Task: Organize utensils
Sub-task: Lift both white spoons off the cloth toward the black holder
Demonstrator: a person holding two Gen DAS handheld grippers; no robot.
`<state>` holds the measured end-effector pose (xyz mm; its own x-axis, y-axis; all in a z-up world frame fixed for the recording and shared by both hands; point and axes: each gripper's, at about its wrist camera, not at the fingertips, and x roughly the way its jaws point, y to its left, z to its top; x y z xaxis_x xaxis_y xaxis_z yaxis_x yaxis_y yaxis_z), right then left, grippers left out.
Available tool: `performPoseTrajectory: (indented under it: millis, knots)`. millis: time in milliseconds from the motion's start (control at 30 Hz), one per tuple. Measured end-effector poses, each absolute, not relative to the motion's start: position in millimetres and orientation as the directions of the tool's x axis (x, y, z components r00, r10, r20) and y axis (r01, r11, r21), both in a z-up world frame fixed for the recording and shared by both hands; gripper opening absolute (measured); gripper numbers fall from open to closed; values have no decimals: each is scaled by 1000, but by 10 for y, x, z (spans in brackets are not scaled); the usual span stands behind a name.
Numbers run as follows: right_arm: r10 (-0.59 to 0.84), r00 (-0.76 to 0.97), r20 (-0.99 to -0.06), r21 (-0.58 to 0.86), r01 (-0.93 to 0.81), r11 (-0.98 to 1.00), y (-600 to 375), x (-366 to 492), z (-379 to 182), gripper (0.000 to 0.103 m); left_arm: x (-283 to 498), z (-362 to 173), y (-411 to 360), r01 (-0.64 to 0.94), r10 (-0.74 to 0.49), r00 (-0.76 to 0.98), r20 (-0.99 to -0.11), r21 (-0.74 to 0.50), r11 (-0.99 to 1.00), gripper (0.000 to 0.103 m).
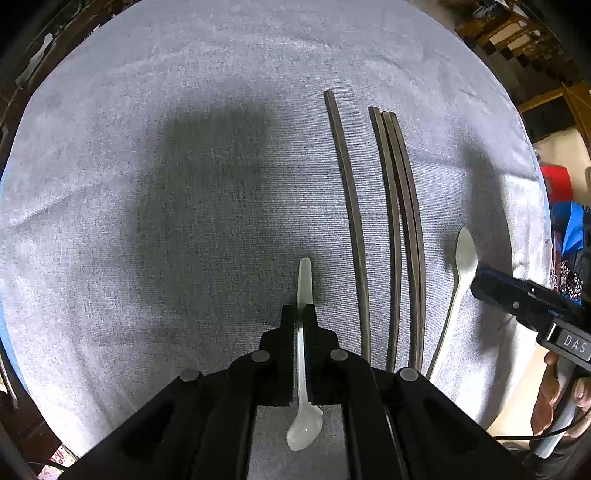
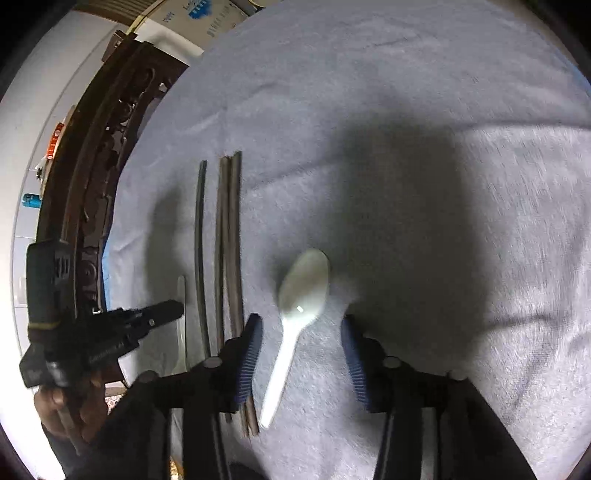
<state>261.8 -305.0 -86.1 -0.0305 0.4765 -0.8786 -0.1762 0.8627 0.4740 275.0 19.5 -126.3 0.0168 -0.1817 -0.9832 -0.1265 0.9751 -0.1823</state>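
Observation:
My left gripper (image 1: 300,314) is shut on a white plastic spoon (image 1: 304,280), handle pointing away, bowl toward the camera, held just above the grey cloth. Several dark chopsticks (image 1: 391,229) lie side by side to its right. A second white spoon (image 1: 463,254) lies right of them. In the right wrist view my right gripper (image 2: 301,325) is open, its blue-padded fingers (image 2: 249,354) on either side of that second spoon (image 2: 301,291), which rests on the cloth. The chopsticks (image 2: 229,240) lie left of it. The left gripper (image 2: 159,314) shows at far left.
A grey cloth (image 1: 166,184) covers the table. A dark carved wooden edge (image 2: 96,177) runs along the left in the right wrist view. Clutter and boxes (image 1: 513,33) sit beyond the cloth's far right edge.

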Motion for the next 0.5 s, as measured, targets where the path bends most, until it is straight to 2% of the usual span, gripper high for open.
performPoseTrajectory:
  millis: [33, 167, 233, 300, 400, 433, 467, 500]
  knots:
    - [463, -24, -886, 460, -181, 870, -3002, 2632, -854, 51, 2761, -1265, 194, -127, -188, 18, -982, -188, 974, 9]
    - [375, -9, -927, 366, -239, 899, -2785, 2657, -819, 51, 2771, -1246, 115, -113, -236, 23, -972, -237, 965, 38]
    - [302, 10, -953, 284, -304, 909, -2638, 2619, -797, 48, 2783, -1240, 59, -103, -225, 27, -974, -226, 969, 42]
    - [240, 35, -970, 213, -349, 913, -2548, 2588, -788, 33, 2794, -1229, 37, -108, -207, 35, -978, -209, 972, 42]
    - [238, 35, -971, 210, -362, 908, -2522, 2592, -790, 32, 2819, -1222, 64, -138, -214, 40, -976, -218, 966, 42]
    - [235, 38, -971, 204, -374, 905, -2514, 2587, -788, 32, 2830, -1224, 66, -138, -195, 36, -980, -198, 970, 33]
    - [234, 42, -971, 201, -378, 904, -2504, 2583, -785, 32, 2822, -1213, 101, -136, -162, 34, -986, -165, 977, 14]
    - [235, 43, -971, 202, -379, 903, -2491, 2570, -780, 32, 2813, -1204, 142, -139, -126, 30, -992, -128, 982, 11]
